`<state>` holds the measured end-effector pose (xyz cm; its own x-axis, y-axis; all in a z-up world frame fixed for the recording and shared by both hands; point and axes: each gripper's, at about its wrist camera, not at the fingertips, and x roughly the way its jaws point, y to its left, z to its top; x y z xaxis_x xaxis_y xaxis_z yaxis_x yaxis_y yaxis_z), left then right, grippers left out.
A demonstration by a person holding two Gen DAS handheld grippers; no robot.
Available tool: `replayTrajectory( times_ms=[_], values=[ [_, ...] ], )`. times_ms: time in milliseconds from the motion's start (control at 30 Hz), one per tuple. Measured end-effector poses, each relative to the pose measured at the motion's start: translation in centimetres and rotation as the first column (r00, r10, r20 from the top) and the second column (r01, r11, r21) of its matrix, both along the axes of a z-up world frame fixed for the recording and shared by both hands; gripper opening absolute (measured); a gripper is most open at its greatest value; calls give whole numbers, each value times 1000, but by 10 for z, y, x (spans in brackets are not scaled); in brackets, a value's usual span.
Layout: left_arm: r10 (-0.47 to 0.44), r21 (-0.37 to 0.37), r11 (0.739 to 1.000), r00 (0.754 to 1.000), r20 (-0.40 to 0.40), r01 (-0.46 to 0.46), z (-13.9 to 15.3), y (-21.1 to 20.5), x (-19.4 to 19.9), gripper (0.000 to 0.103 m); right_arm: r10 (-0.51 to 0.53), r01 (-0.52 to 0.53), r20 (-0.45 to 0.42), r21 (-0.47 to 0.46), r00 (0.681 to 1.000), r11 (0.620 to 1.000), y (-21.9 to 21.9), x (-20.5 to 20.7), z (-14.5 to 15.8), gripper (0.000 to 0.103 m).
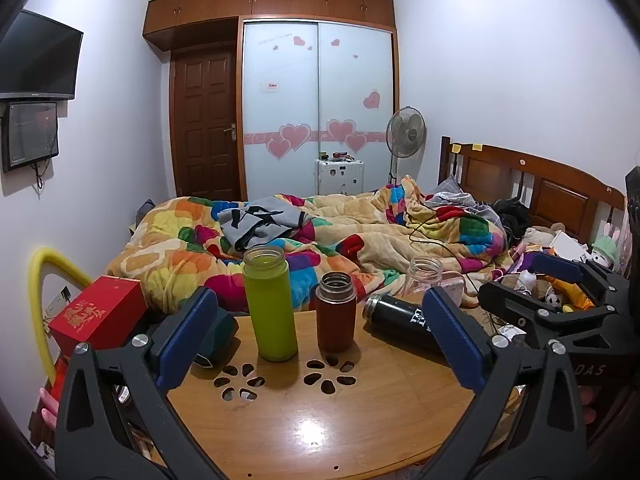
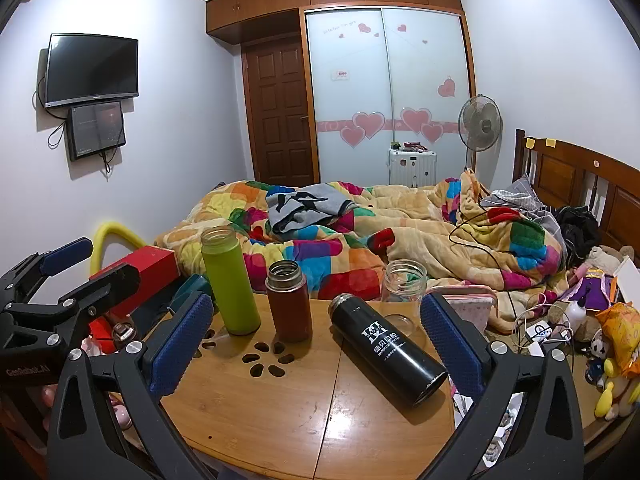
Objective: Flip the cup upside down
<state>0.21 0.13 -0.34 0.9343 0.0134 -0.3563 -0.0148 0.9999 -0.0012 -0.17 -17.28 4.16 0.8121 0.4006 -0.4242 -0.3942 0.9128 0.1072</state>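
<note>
Both my tools gape wide and hold nothing: the left tool [image 1: 320, 340] above the bench's [image 1: 320, 420] near edge, the right tool [image 2: 316, 344] beside it. The black cup [image 2: 386, 346] lies on its side toward the right edge. The green cup [image 1: 271, 304] and brown cup [image 1: 336, 312] stand upright near the far edge.

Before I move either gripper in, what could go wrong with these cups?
1. The black flask lies on its side near the table edge; a nudge could roll it off.
2. The green bottle and brown cup stand close together, so the open left gripper may topple one while grasping the other.
</note>
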Motion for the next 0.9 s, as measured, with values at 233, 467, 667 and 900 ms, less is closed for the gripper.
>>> replayTrajectory(
  times_ms=[233,467,667,900],
  values=[
    [2,2,1000,1000,1,-2,0,0,-1,103,2,-2,1,-1,1000,1000,-1,0,1,103],
    [7,4,1000,1000,4,-7,-1,-1,-3,103,7,-7,1,0,1000,1000,-2,0,2,103],
    [5,2,1000,1000,2,-5,0,0,-3,103,10,-10,3,0,1000,1000,-3,1,4,103],
    [7,3,1000,1000,3,-7,0,-1,-3,103,10,-10,3,2,1000,1000,-3,0,4,103]
  ],
)
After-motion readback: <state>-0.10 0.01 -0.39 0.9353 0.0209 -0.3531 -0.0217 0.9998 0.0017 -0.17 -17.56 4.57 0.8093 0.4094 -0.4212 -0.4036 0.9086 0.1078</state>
